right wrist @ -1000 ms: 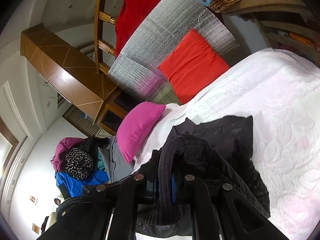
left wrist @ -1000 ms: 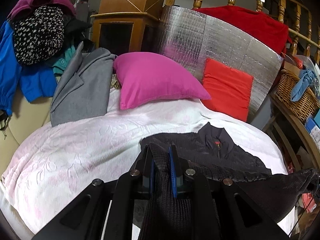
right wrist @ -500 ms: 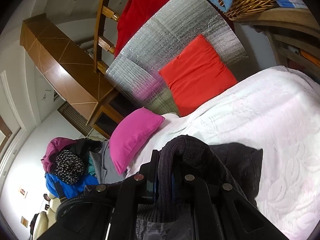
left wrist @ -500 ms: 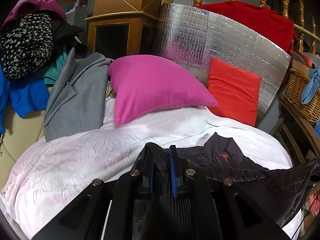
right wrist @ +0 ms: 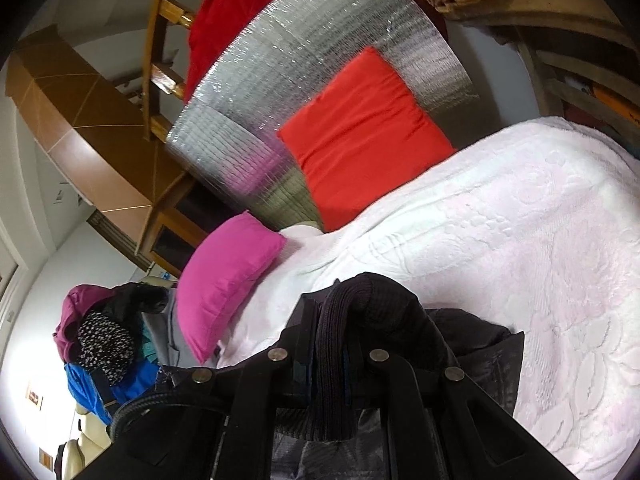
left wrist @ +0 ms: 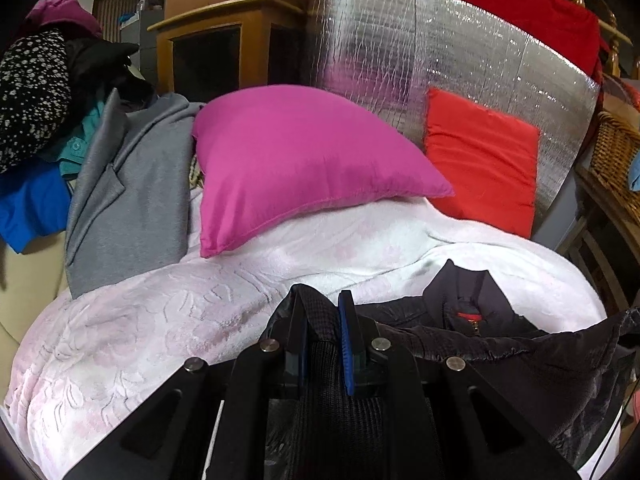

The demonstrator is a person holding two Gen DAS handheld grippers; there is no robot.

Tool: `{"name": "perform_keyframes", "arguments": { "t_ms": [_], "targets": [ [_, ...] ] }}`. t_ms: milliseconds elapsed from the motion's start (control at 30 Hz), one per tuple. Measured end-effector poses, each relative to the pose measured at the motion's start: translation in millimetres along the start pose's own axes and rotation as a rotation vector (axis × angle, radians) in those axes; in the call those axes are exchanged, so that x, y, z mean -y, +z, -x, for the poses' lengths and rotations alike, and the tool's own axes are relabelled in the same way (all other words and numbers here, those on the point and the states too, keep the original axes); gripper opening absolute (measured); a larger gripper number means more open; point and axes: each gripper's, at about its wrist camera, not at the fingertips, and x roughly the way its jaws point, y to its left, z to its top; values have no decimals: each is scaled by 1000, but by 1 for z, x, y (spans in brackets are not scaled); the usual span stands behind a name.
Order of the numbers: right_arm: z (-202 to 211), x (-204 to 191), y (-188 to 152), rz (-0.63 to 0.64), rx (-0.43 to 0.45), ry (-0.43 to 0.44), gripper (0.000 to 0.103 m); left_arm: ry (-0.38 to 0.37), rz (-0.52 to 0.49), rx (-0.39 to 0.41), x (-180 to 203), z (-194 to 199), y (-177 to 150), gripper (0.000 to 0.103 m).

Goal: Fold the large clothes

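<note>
- At the bed's left edge I see a heap of unfolded clothes (left wrist: 36, 92): spotted black, teal, blue and magenta pieces, with a gray coat (left wrist: 128, 200) draped beside them. I judge these are all waiting their turn.
- A magenta pillow (left wrist: 296, 160) sits at the head of the bed, and a red cushion (left wrist: 480, 160) leans on a silver foil panel (left wrist: 400, 52) to its right.
- The white bedspread (left wrist: 140, 328) is bare across its middle.
- My left gripper (left wrist: 322, 340) has its jaws pinching a ribbed edge of the dark jacket (left wrist: 500, 340) near the bed's front edge.
- The jacket's collar and zipper lie on the bedspread toward the front right corner, while the rest hangs lifted and rumpled.
- My right gripper (right wrist: 334, 360) has its jaws clamped on a thick ribbed cuff or hem of the same jacket.
- I judge the fold barely started: I see no crease laid flat, and nothing folded anywhere.
</note>
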Motion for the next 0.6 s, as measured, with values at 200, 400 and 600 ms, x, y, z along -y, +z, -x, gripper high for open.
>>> {"name": "perform_keyframes", "arguments": {
  "t_ms": [200, 400, 600],
  "targets": [
    [-16, 14, 0, -17, -28, -30, 10, -3, -9, -30, 3, -16, 0, 15],
    [-16, 5, 13, 12, -10, -20, 10, -17, -12, -10, 6, -18, 12, 15],
    [-47, 18, 22, -7, -39, -70, 10, -9, 4, -61, 12, -50, 16, 15]
  ]
}}
